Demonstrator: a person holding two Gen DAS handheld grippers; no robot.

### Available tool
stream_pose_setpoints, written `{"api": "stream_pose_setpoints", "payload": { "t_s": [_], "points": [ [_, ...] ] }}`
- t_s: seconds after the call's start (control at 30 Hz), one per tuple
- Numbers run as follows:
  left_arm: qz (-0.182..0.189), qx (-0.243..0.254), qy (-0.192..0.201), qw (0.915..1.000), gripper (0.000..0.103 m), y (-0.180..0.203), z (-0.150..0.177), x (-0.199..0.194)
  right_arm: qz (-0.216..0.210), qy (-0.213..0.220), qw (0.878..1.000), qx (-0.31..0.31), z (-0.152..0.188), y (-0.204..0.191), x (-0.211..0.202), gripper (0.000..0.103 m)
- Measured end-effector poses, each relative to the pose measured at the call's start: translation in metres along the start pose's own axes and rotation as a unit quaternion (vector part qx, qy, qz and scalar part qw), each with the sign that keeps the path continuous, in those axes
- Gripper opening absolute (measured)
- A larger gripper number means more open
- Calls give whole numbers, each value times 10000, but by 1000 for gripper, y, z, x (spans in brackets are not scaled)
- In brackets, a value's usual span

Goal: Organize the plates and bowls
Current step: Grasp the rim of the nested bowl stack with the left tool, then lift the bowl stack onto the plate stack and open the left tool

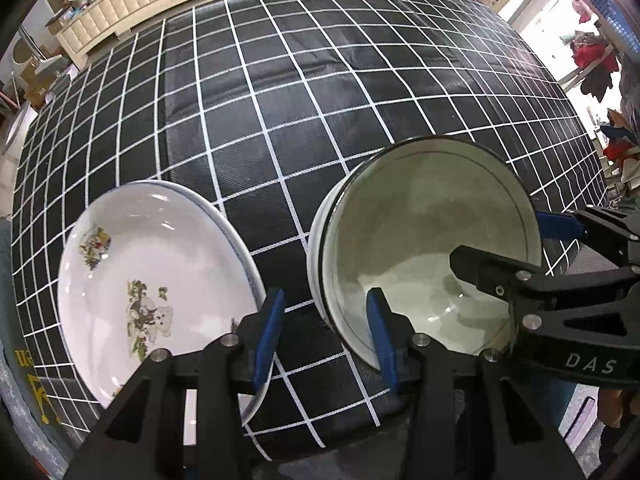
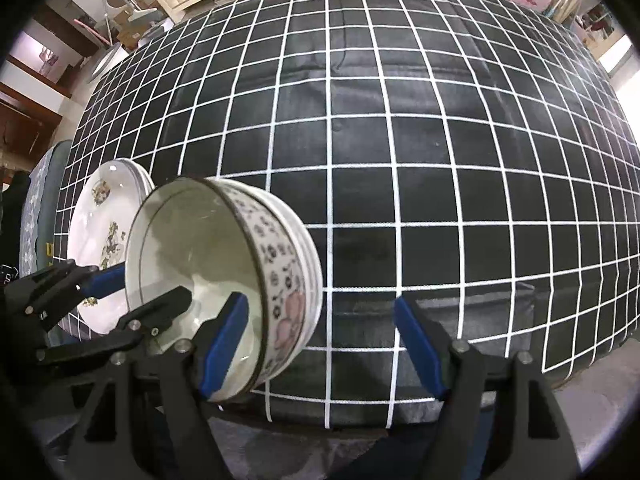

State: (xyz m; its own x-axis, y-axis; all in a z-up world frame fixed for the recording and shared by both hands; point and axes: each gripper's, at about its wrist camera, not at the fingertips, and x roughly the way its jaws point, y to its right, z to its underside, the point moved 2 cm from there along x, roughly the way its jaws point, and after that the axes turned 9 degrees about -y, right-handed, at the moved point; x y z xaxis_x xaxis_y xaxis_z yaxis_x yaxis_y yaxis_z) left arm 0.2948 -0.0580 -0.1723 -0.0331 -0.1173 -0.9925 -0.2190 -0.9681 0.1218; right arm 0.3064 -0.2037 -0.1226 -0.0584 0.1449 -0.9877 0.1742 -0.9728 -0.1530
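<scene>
Surface: black tabletop (image 1: 280, 128) cloth with white grid, cluttered room behind.
Right tool (image 2: 320, 344): fingers apart, one inside the top bowl's rim.
Left tool (image 1: 326, 334): apart, empty, between stacks.
Bowls: stack of floral white ceramic bowls (image 2: 248, 276), about three, near edge.
Plates: white printed plates (image 1: 160, 288), at least two, stacked just left.
Advice: withdraw straight, avoid tipping the stack.

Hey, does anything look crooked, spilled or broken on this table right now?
Nothing spilled or broken shows. The bowl stack looks tipped toward the camera, but fisheye may exaggerate that. The plates lie stacked beside it, rims slightly offset.
</scene>
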Motion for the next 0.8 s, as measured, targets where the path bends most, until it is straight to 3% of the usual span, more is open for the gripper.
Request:
{"api": "stream_pose_setpoints", "payload": {
  "t_s": [0.1, 0.57, 0.8],
  "points": [
    [125, -39, -29, 9999, 41, -1, -3, 6, -245, -47, 9996, 113, -1, 7, 7, 79],
    [892, -120, 12, 9959, 41, -15, -8, 17, -1634, -311, 9857, 262, -6, 12, 26, 53],
    [1139, -107, 46, 9934, 37, -20, -3, 15, -1621, -242, 9862, 237, -3, 12, 24, 52]
  ]
}}
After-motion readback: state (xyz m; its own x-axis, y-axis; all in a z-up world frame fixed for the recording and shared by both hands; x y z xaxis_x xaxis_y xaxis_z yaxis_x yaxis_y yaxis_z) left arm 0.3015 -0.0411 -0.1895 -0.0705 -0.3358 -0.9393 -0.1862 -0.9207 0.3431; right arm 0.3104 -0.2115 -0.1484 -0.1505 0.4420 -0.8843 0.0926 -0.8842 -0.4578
